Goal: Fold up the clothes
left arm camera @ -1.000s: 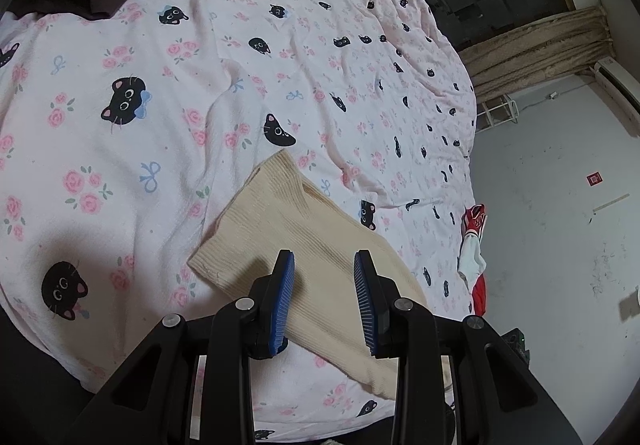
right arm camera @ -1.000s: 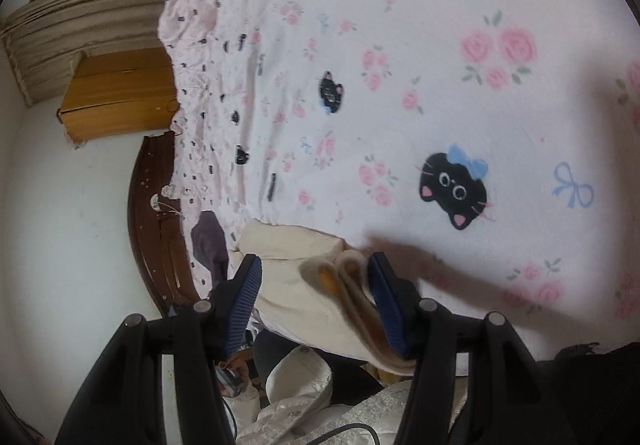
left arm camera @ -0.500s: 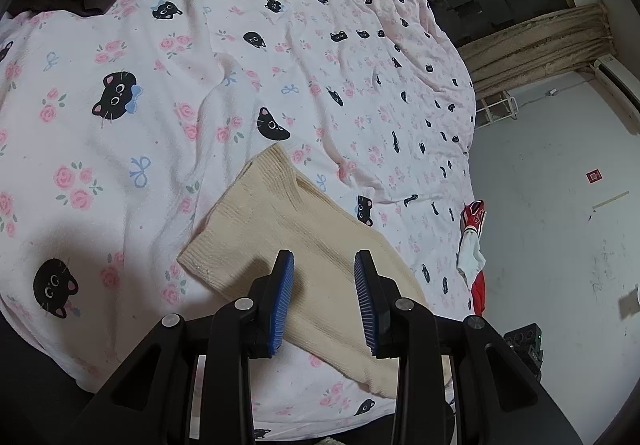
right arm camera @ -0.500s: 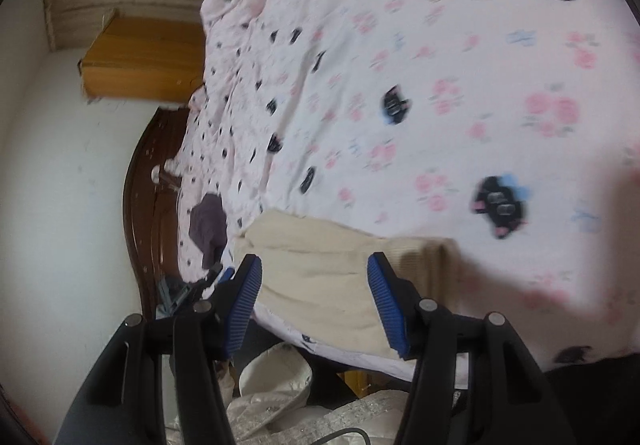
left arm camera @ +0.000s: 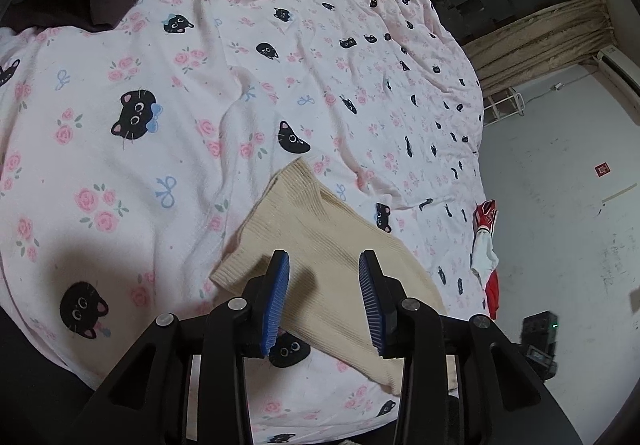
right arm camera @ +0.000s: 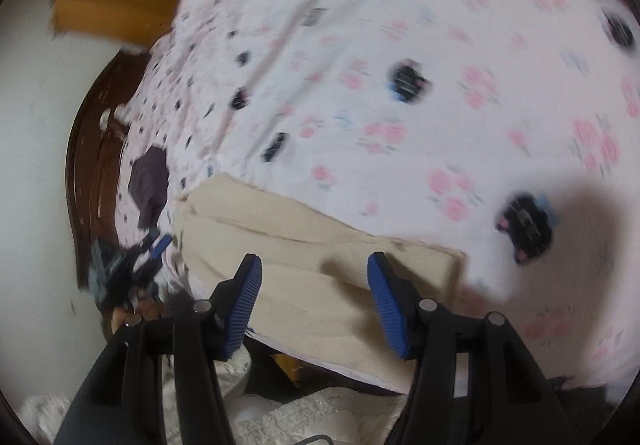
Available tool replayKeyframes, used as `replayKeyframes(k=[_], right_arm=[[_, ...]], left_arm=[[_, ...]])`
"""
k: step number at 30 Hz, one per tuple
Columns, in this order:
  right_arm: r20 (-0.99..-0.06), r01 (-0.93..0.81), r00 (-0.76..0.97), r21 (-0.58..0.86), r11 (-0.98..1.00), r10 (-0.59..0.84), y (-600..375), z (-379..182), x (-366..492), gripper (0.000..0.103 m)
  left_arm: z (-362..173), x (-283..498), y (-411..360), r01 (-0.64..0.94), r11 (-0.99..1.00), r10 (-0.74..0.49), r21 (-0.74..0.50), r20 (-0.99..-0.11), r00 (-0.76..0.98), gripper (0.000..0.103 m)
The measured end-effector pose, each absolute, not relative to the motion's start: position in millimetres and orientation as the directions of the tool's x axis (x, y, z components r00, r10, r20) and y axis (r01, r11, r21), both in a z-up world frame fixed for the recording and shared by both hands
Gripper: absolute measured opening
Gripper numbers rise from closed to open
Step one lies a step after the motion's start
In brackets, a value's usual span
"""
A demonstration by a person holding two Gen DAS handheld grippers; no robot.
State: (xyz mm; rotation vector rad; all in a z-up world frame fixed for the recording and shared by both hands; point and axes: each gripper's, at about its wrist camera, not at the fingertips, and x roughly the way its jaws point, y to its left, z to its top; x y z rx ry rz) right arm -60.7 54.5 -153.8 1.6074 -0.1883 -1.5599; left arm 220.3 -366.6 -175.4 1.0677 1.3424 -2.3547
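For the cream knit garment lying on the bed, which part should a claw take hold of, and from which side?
Probably the free corner of the cream knit garment where the ribbed hem ends, at. It lies flat on the cat-print bedsheet with bare sheet around it, so the open left claw, just above, could come in low from that outer side, slide one finger under and pinch the layers.
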Motion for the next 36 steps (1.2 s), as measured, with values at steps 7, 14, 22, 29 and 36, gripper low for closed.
replayKeyframes(k=[7,14,22,29,36], right_arm=[[-0.885,0.878,-0.002,0.221,-0.425,-0.465,-6,-106,-22,0.057],[-0.94,0.983,0.1,0.145,-0.116,-0.325,-46,-129,3,0.045],[-0.952,0.976,0.166,0.197,-0.096,-0.257,-58,-150,1,0.032],[-0.949,0.966,0.236,0.252,-0.056,-0.211,-57,-156,12,0.02],[-0.95,0.967,0.255,0.253,0.031,-0.18,-55,-149,33,0.02]], left_arm=[[-150,191,-350,0.37,-0.85,0.098,-0.376,-0.802,-0.589,0.034],[-137,157,-322,0.108,-0.961,0.163,-0.255,-0.837,-0.523,0.041],[-146,123,-281,-0.204,-0.977,0.143,-0.067,-0.911,-0.386,0.042],[-154,101,-261,-0.343,-0.938,0.173,-0.059,-0.933,-0.314,0.042],[-154,85,-224,-0.46,-0.885,0.227,-0.077,-0.932,-0.281,0.042]])
